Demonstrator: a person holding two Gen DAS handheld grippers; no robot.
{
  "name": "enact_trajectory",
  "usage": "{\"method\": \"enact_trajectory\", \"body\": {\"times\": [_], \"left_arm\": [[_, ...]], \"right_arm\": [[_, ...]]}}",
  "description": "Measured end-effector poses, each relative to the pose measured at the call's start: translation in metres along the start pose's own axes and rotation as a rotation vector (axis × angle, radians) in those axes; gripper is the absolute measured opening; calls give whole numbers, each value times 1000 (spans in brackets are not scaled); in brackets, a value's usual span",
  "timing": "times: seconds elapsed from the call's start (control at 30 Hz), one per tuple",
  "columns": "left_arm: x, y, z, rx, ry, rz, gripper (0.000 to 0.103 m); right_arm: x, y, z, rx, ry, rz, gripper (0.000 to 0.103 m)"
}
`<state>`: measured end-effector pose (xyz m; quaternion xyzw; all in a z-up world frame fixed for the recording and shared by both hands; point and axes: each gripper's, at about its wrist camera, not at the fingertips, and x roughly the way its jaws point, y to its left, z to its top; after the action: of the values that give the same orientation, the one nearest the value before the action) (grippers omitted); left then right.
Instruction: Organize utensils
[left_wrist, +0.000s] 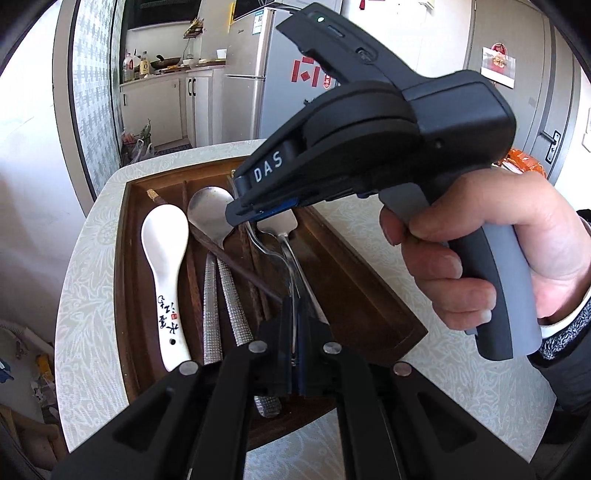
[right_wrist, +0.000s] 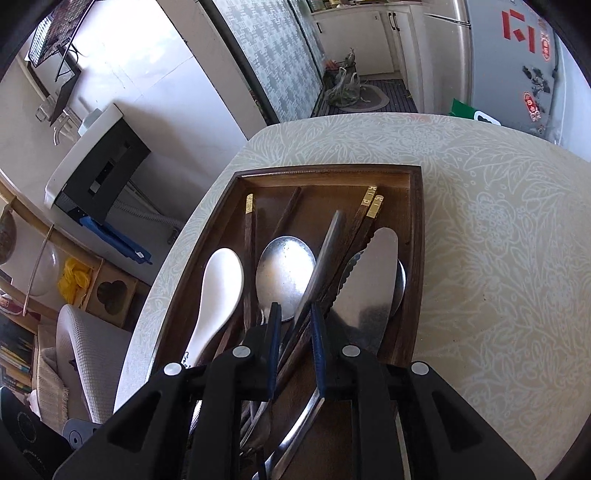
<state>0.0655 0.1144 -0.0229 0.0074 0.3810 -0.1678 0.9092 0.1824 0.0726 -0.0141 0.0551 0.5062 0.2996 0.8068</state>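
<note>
A dark wooden divided tray (left_wrist: 125, 258) (right_wrist: 415, 240) lies on the pale patterned table. It holds a white ceramic spoon (left_wrist: 164, 251) (right_wrist: 221, 284), a large metal spoon (left_wrist: 210, 214) (right_wrist: 284, 273), gold-tipped chopsticks (right_wrist: 369, 210) and a flat metal server (right_wrist: 369, 280). My left gripper (left_wrist: 295, 317) is over the tray's near end, shut on a thin metal handle (left_wrist: 293, 288) that runs between its pads. My right gripper (right_wrist: 295, 310) (left_wrist: 234, 218) is over the middle of the tray. It is shut on a metal knife (right_wrist: 325, 251) that slants up across the chopsticks.
A hand (left_wrist: 461, 258) grips the right gripper's grey handle to the right of the tray. Bare tablecloth (right_wrist: 498, 240) spreads right of the tray. The table's rounded edge (right_wrist: 192, 229) drops off at the left, and a fridge (left_wrist: 258, 92) stands beyond the far edge.
</note>
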Motion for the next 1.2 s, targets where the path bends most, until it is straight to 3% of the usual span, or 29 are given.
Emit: {"method": "enact_trajectory", "body": {"times": [0.1, 0.17, 0.2, 0.23, 0.37, 0.43, 0.47, 0.67, 0.9, 1.2], "left_arm": [[-1, 2, 0, -13, 1, 8, 4], [-3, 0, 1, -9, -3, 36, 20], [-6, -1, 2, -12, -12, 48, 54], [-10, -2, 1, -16, -32, 53, 73], [-32, -9, -3, -5, -88, 37, 79], [-40, -13, -7, 10, -112, 72, 90], [-46, -15, -11, 19, -128, 87, 92], [-66, -18, -25, 43, -204, 135, 100], [-74, -16, -31, 25, -250, 171, 100], [-85, -30, -36, 107, -307, 136, 100]], "right_arm": [[-7, 0, -2, 2, -2, 12, 30], [-14, 3, -6, -16, -6, 21, 48], [-19, 3, -8, -23, -13, 19, 53], [-25, 3, -12, -35, -24, 16, 59], [-51, -1, -32, -68, -81, 35, 73], [-66, -5, -46, -97, -132, 44, 81], [-74, -6, -54, -121, -166, 38, 87], [-120, -13, -109, -265, -366, -26, 96], [-149, -18, -164, -384, -573, -123, 100], [-156, -34, -181, -359, -606, -122, 100]]}}
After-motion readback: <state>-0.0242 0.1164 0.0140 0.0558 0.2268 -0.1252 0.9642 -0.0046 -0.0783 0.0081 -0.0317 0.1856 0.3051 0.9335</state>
